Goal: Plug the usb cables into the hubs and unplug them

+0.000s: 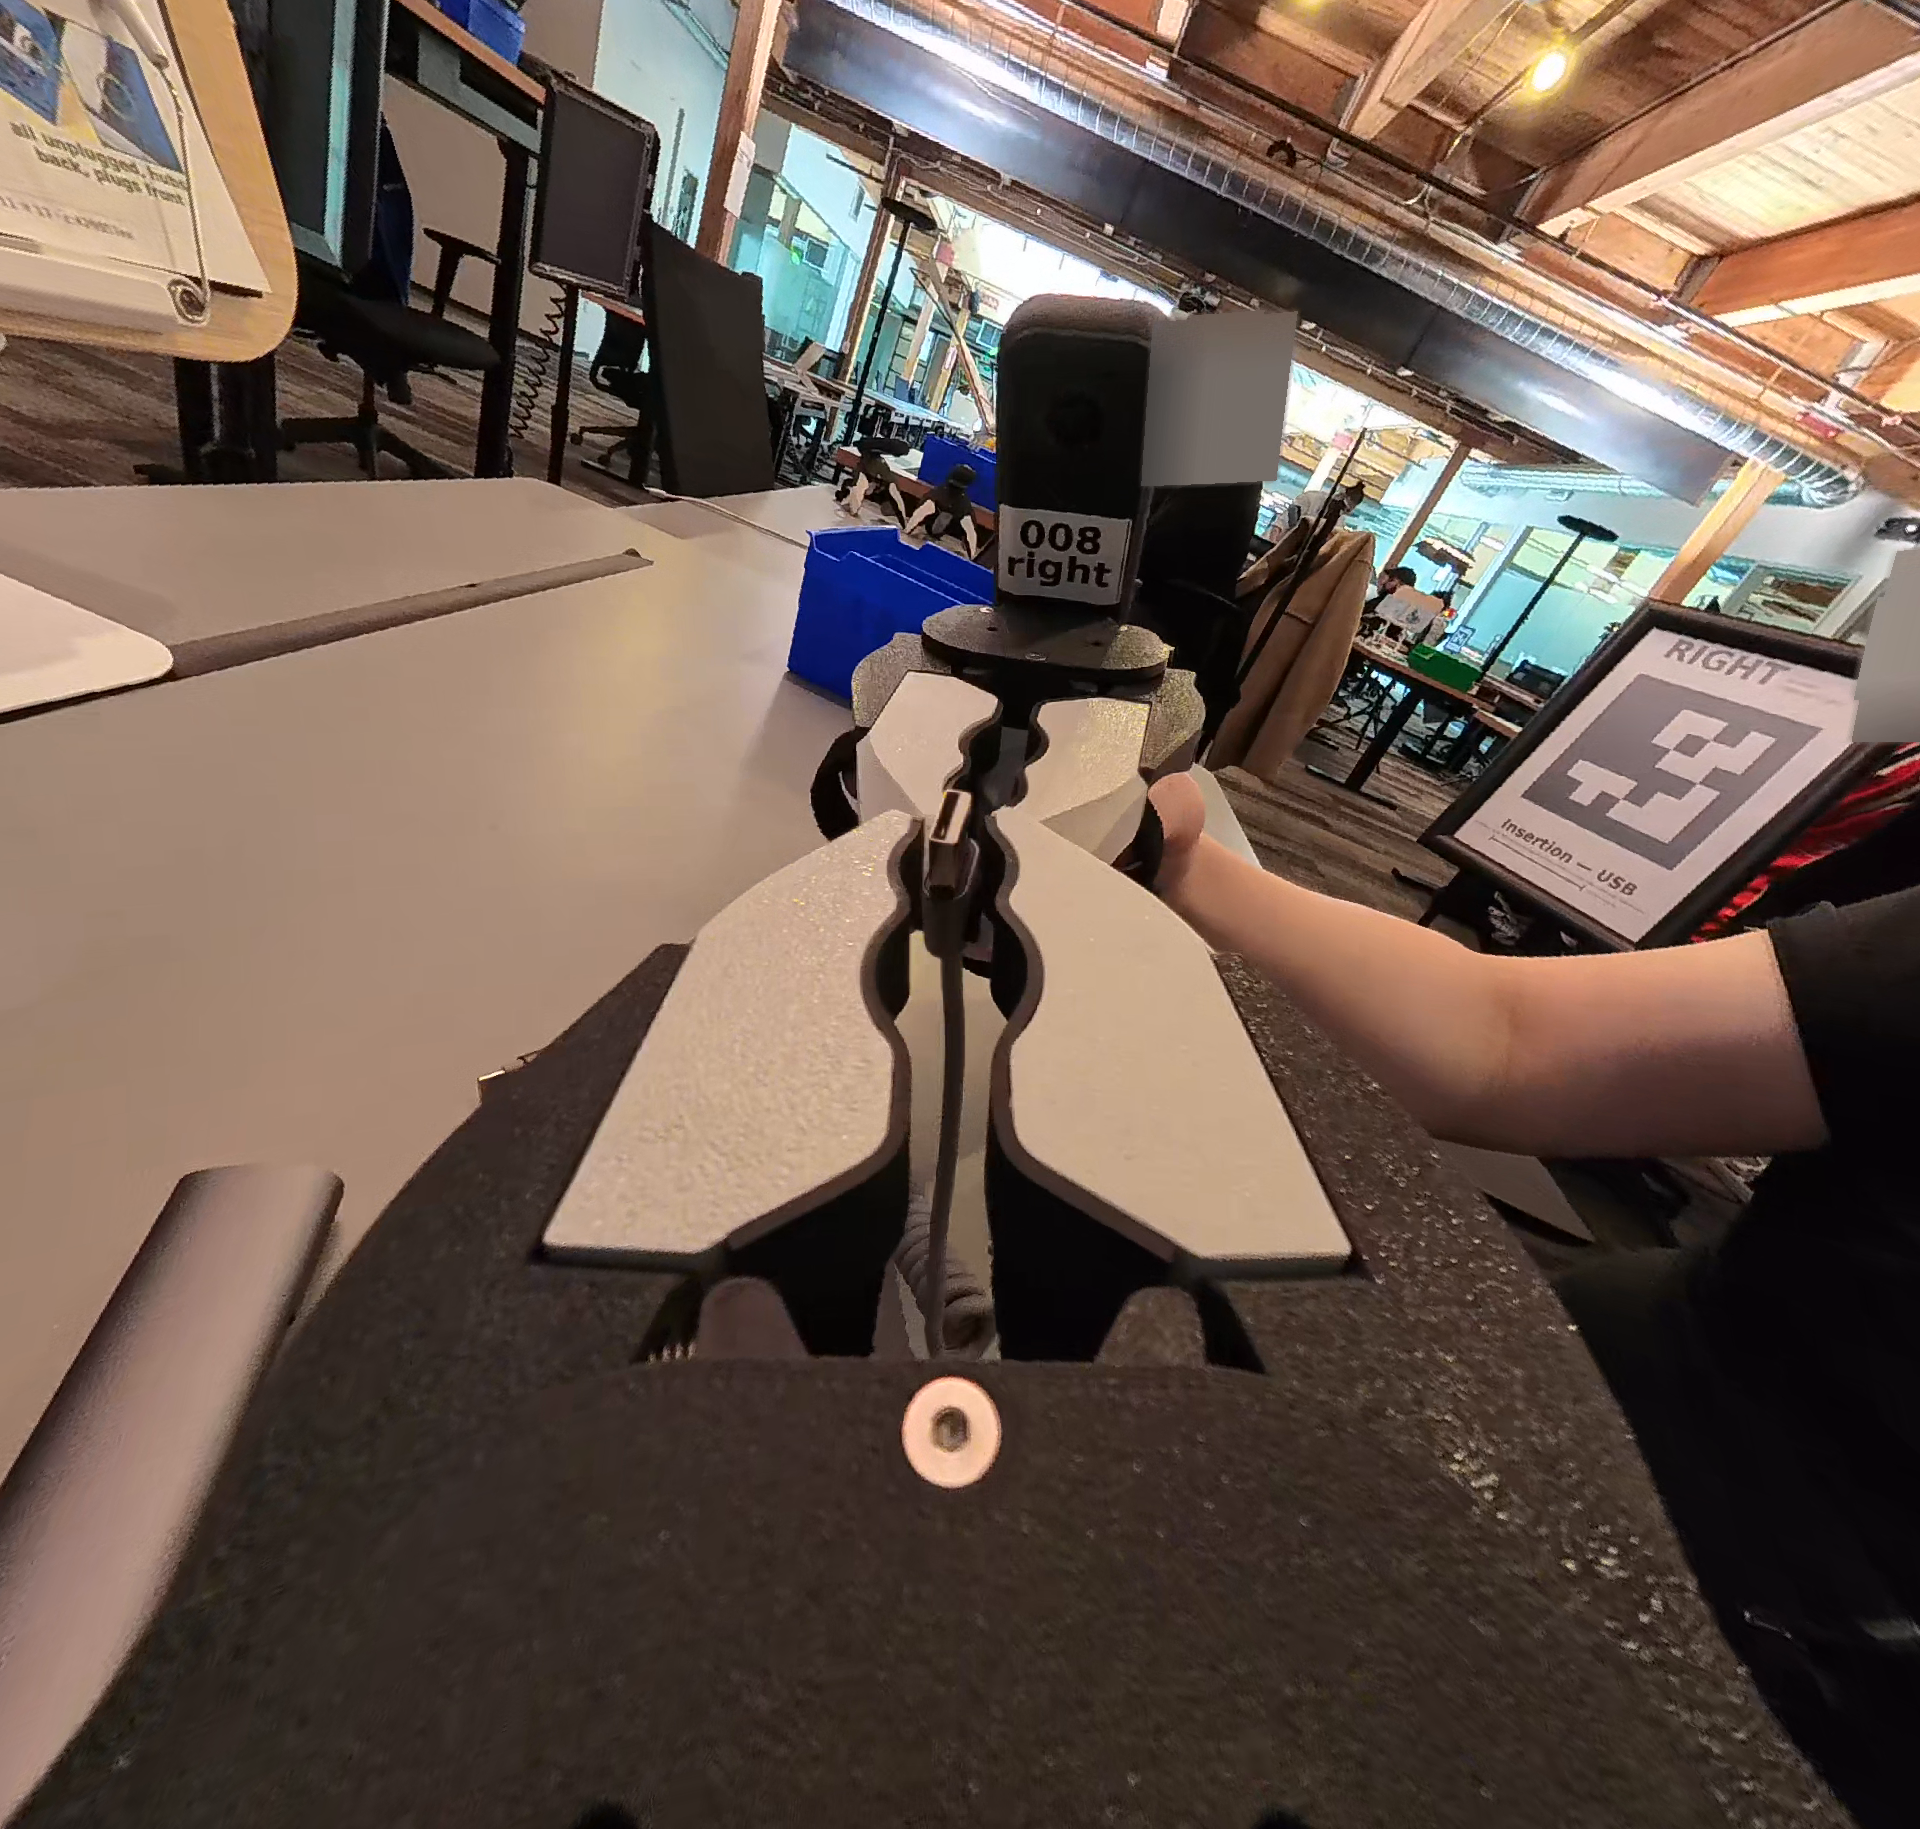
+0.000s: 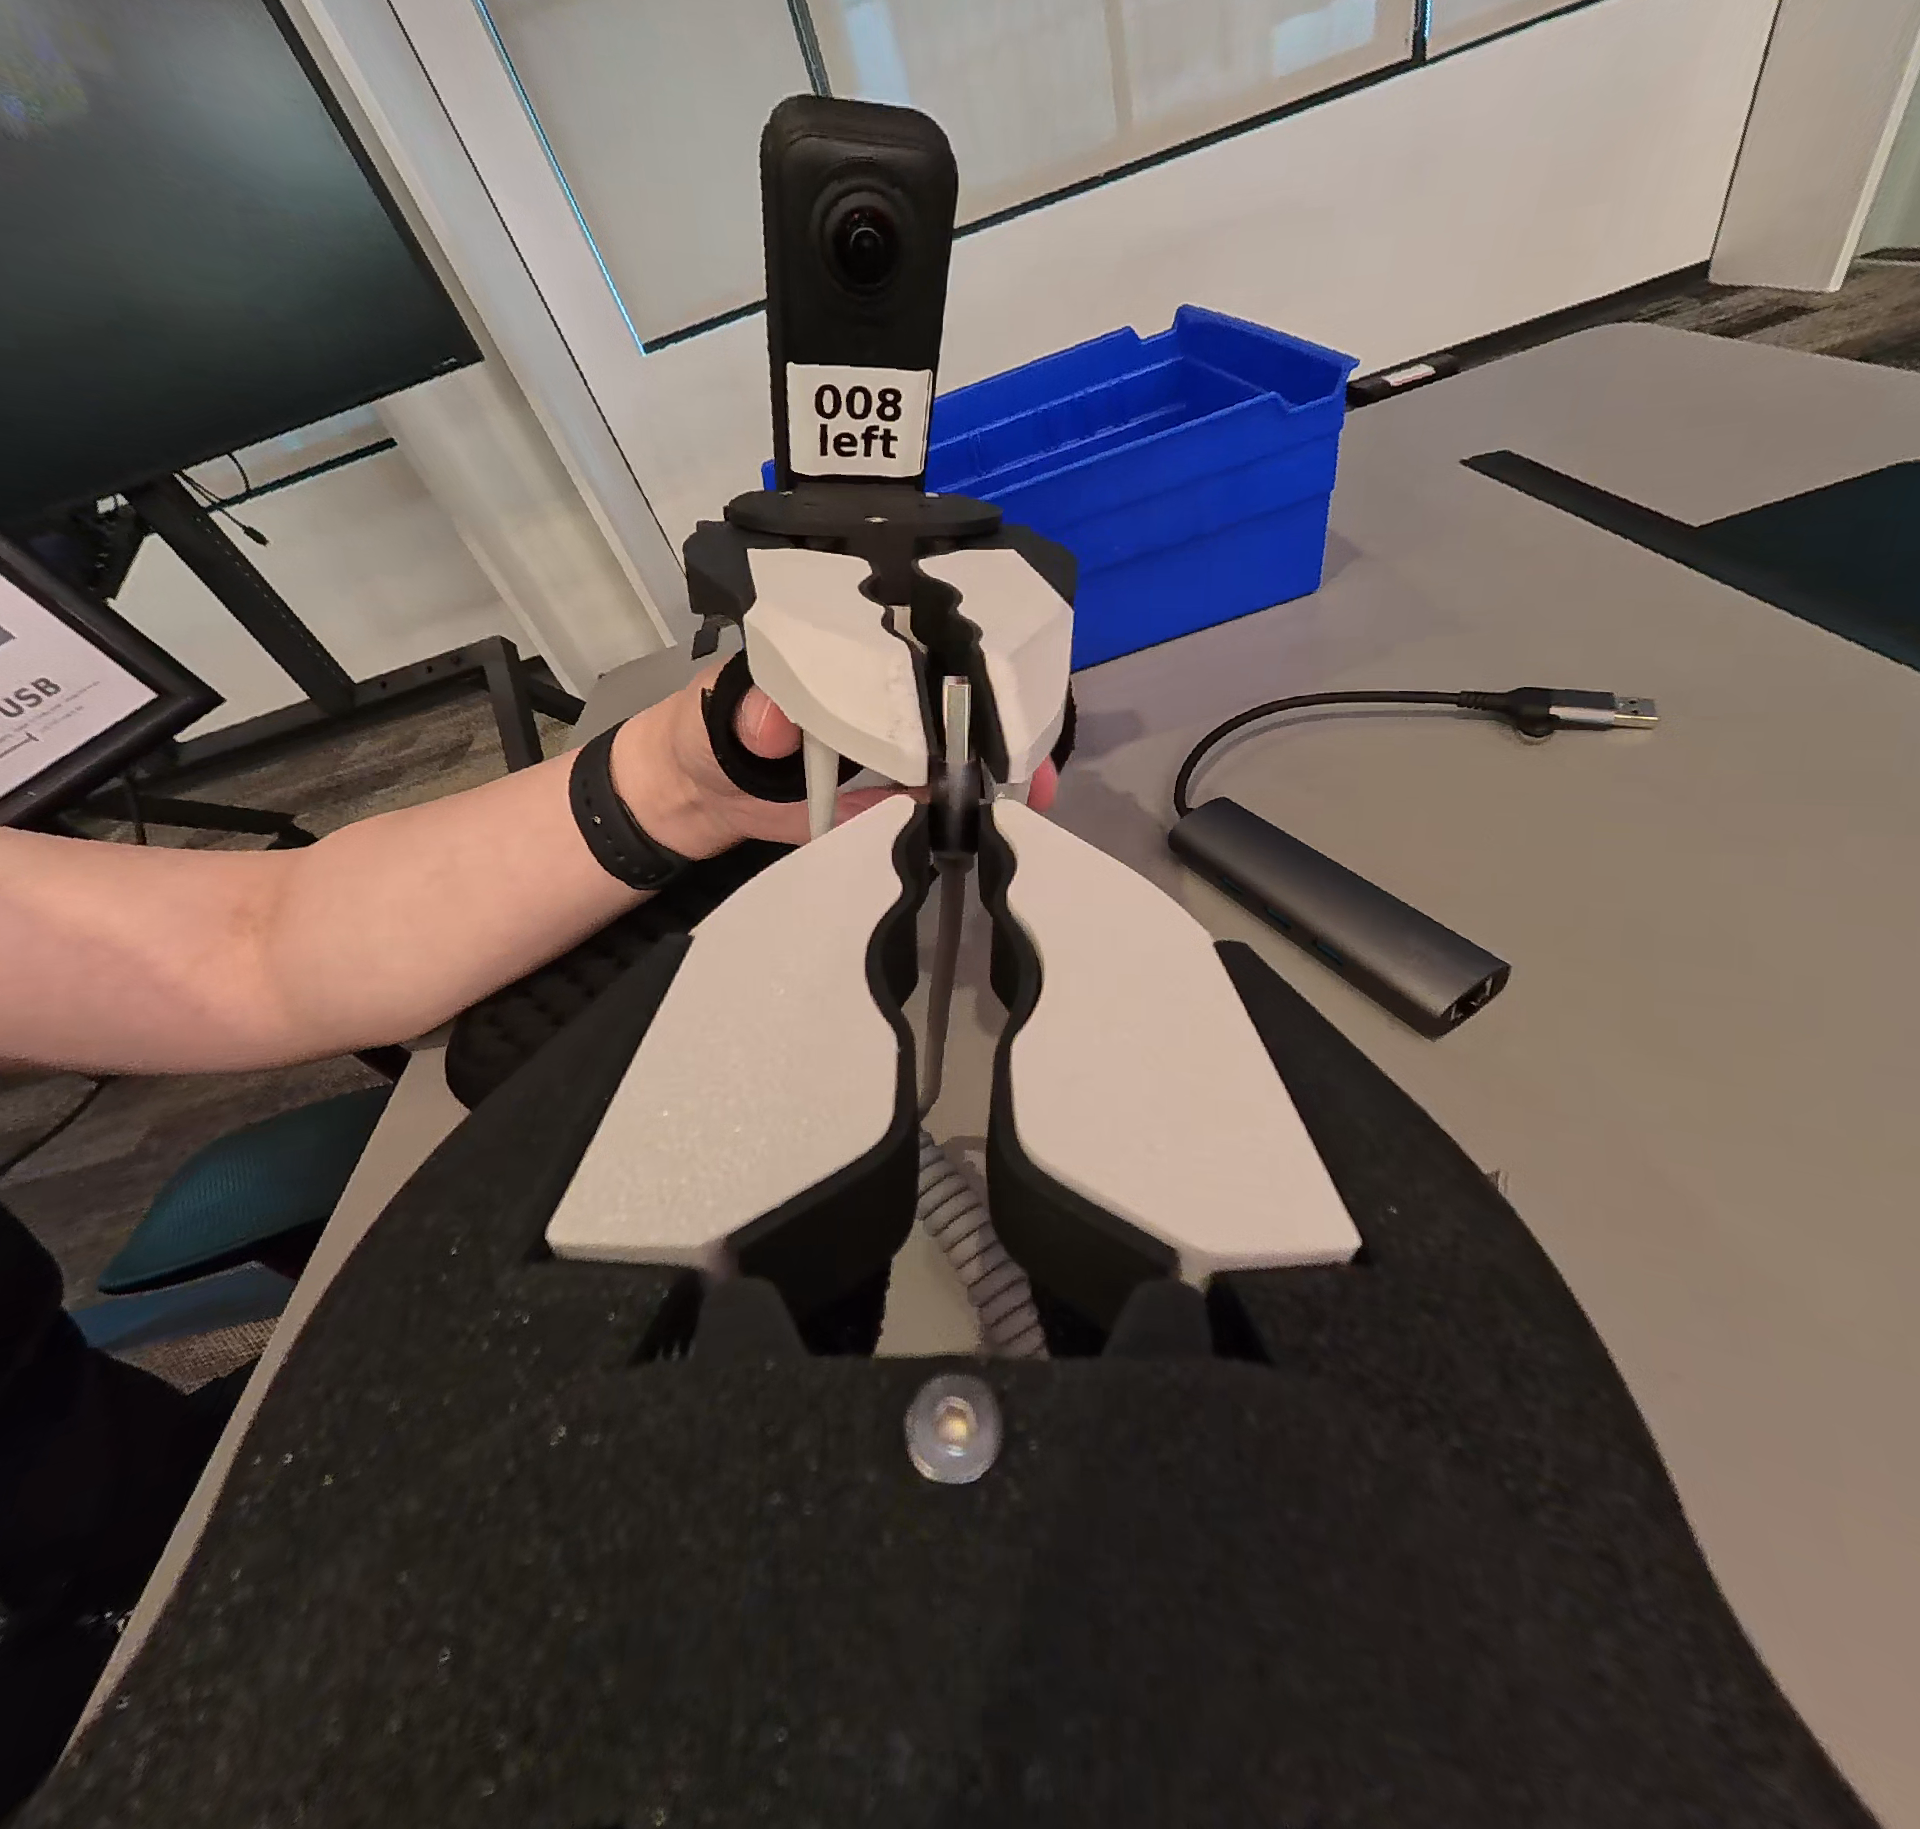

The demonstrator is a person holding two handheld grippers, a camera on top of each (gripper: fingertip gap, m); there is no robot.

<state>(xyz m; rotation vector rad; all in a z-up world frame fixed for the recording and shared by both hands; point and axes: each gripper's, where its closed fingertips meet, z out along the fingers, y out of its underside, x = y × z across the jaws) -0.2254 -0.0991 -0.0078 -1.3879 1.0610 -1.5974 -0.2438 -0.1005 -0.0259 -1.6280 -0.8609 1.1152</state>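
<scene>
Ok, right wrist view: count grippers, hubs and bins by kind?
White-fingered black handheld grippers: 2, left gripper and right gripper
Slim grey metal USB hub: 1
Blue plastic bin: 1
Total: 4

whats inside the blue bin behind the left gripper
In the right wrist view, the blue bin shows only bare ribbed inner walls. The left gripper and its camera cover the bin's left end, and the near wall hides the floor, so contents there cannot be ruled out.
</scene>
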